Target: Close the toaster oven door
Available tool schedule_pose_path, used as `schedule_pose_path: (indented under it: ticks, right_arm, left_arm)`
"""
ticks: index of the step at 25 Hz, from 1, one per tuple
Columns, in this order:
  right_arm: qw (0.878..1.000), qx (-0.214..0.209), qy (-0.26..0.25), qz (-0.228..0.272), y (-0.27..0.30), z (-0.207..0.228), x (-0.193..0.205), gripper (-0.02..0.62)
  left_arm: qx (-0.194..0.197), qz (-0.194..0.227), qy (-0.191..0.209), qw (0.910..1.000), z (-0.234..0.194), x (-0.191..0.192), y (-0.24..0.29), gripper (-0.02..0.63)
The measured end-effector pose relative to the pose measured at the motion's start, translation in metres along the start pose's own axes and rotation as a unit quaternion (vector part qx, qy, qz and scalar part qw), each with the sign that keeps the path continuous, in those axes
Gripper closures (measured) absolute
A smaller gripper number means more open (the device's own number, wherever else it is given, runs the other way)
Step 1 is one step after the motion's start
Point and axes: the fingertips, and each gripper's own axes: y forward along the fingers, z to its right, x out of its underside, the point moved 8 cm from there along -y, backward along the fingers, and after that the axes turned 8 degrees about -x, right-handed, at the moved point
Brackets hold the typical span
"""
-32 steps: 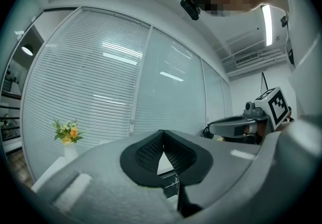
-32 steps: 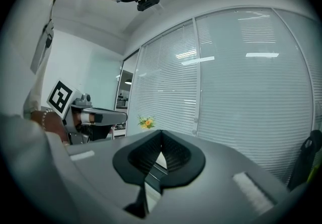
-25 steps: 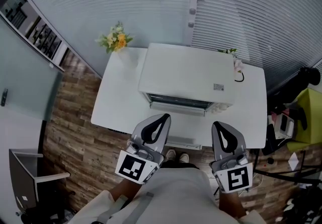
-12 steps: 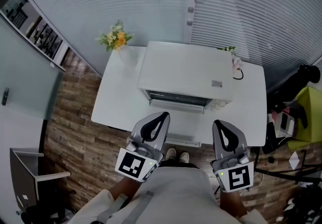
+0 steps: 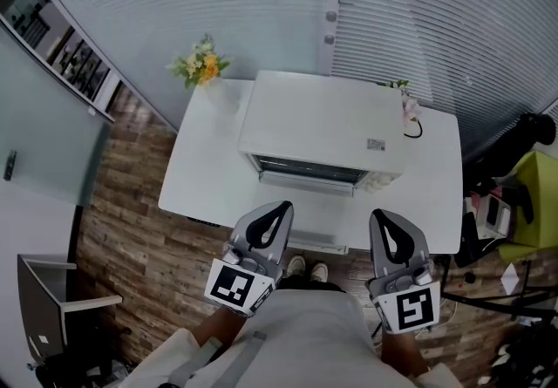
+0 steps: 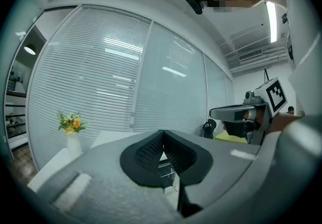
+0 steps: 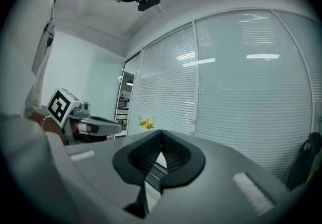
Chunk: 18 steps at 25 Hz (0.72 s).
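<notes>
A white toaster oven (image 5: pixel 324 126) stands on a white table (image 5: pixel 202 179). Its door (image 5: pixel 305 183) hangs down at the front and the dark inside (image 5: pixel 307 171) shows. My left gripper (image 5: pixel 281 207) hovers at the table's near edge, short of the oven's left front, with its jaws shut on nothing. My right gripper (image 5: pixel 382 219) is level with it, below the oven's right front, also shut and empty. In the left gripper view the closed jaw tips (image 6: pixel 162 132) point toward the oven (image 6: pixel 169 170). The right gripper view shows closed tips (image 7: pixel 161 132) too.
A vase of yellow flowers (image 5: pixel 202 72) stands at the table's back left, and a small plant with a dark cord (image 5: pixel 411 114) at the back right. Window blinds run behind the table. A lime chair (image 5: pixel 534 194) and clutter stand right. The person's shoes (image 5: pixel 305 270) are below the table edge.
The left gripper has sunk slightly toward the person. The right gripper has kept still. The oven door has not moved.
</notes>
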Motion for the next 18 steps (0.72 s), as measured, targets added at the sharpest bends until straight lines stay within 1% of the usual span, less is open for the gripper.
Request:
schedule_pose_path:
  ticks: [7,14,18]
  right_arm:
    - [1.0,-0.002,0.003,-0.005,-0.002,0.0,0.001,0.592]
    - [1.0,-0.003,0.003,-0.004,-0.002,-0.001,0.001,0.592]
    - [1.0,-0.004,0.003,-0.005,-0.003,-0.002,0.001,0.592]
  left_arm:
    - [-0.016,-0.022,-0.02,0.9994,-0.005,0.023,-0.007,0.606]
    - [-0.029,-0.04,-0.017,0.9986,-0.015,0.051,-0.016,0.604]
    - [-0.039,-0.059,-0.02,0.9973,-0.019,0.068,-0.022,0.6]
